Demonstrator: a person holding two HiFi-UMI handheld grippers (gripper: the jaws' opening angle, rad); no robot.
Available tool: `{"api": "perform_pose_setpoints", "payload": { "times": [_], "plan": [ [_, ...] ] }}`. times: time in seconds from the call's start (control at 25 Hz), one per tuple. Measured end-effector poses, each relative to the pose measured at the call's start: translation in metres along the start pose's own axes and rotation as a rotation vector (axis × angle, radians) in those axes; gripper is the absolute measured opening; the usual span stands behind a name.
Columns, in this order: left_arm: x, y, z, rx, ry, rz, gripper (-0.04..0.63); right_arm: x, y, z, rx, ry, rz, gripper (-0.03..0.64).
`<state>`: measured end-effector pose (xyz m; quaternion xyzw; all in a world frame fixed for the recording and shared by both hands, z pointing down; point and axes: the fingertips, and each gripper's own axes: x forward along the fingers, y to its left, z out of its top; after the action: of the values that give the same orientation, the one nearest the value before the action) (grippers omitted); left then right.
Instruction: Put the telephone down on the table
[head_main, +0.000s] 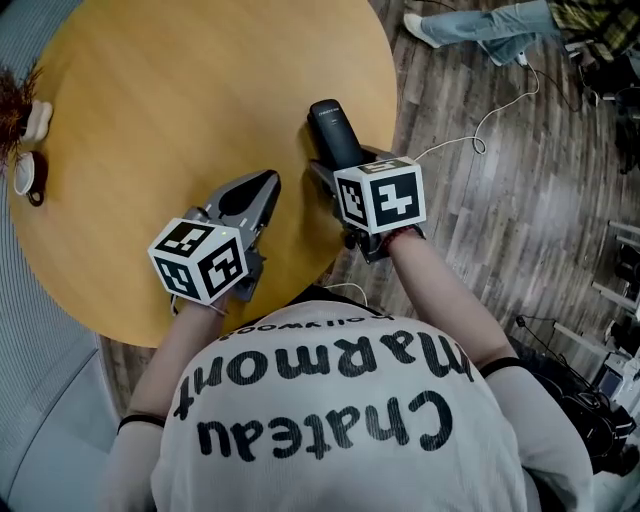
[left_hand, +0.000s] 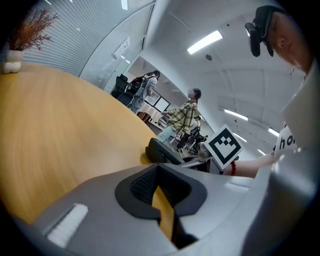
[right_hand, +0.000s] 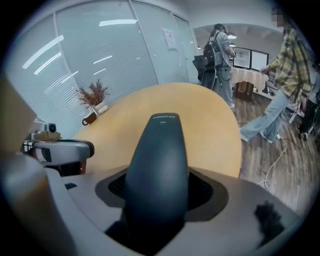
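Note:
The telephone (head_main: 333, 132) is a black handset. My right gripper (head_main: 335, 168) is shut on its near end. It points away from me, low over the round wooden table (head_main: 180, 90) close to the table's right edge; I cannot tell if it touches the wood. In the right gripper view the telephone (right_hand: 157, 160) fills the gap between the jaws of that gripper (right_hand: 157, 212). My left gripper (head_main: 258, 190) hovers over the table a little left of the handset, shut, holding nothing. From the left gripper (left_hand: 162, 200), the telephone (left_hand: 162, 150) shows ahead on the right.
A vase of dried twigs (head_main: 15, 105) and a small cup (head_main: 28, 175) stand at the table's far left edge. Right of the table is wooden floor with a white cable (head_main: 490, 120) and a person's legs (head_main: 490, 25). More people stand farther off (right_hand: 285, 80).

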<state>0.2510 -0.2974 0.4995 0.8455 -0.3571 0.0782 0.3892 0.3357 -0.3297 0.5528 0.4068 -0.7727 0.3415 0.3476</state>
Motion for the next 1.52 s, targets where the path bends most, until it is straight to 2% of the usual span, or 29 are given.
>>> {"api": "perform_pose_setpoints", "payload": {
  "times": [0.36, 0.56, 0.64, 0.8, 1.04, 1.2, 1.44, 1.48, 1.52],
  "plan": [
    [-0.005, -0.021, -0.004, 0.028, -0.017, -0.002, 0.006, 0.0, -0.003, -0.005, -0.046, 0.031, -0.077, 0.308],
    [-0.026, -0.023, 0.007, 0.057, -0.064, 0.063, 0.006, 0.004, 0.002, 0.0, -0.195, 0.026, -0.154, 0.308],
    [-0.036, -0.029, 0.013, 0.066, -0.088, 0.077, 0.006, 0.001, 0.0, -0.005, -0.2, 0.032, -0.165, 0.308],
    [-0.063, -0.044, 0.02, 0.08, -0.133, 0.103, 0.006, -0.006, 0.002, -0.013, -0.156, 0.052, -0.136, 0.31],
    [-0.096, -0.039, 0.016, 0.08, -0.182, 0.154, 0.006, -0.006, 0.005, -0.013, -0.201, 0.073, -0.048, 0.31],
    [-0.106, -0.049, 0.023, 0.084, -0.2, 0.168, 0.006, -0.039, 0.0, 0.014, -0.064, -0.079, 0.003, 0.31],
    [-0.103, -0.063, 0.027, 0.121, -0.217, 0.144, 0.006, -0.094, -0.003, 0.042, 0.1, -0.344, 0.089, 0.306],
    [-0.101, -0.067, 0.027, 0.129, -0.217, 0.136, 0.006, -0.104, -0.005, 0.043, 0.117, -0.382, 0.088, 0.263],
    [-0.099, -0.073, 0.027, 0.137, -0.216, 0.127, 0.006, -0.114, -0.009, 0.043, 0.126, -0.414, 0.076, 0.124]
  ]
}}
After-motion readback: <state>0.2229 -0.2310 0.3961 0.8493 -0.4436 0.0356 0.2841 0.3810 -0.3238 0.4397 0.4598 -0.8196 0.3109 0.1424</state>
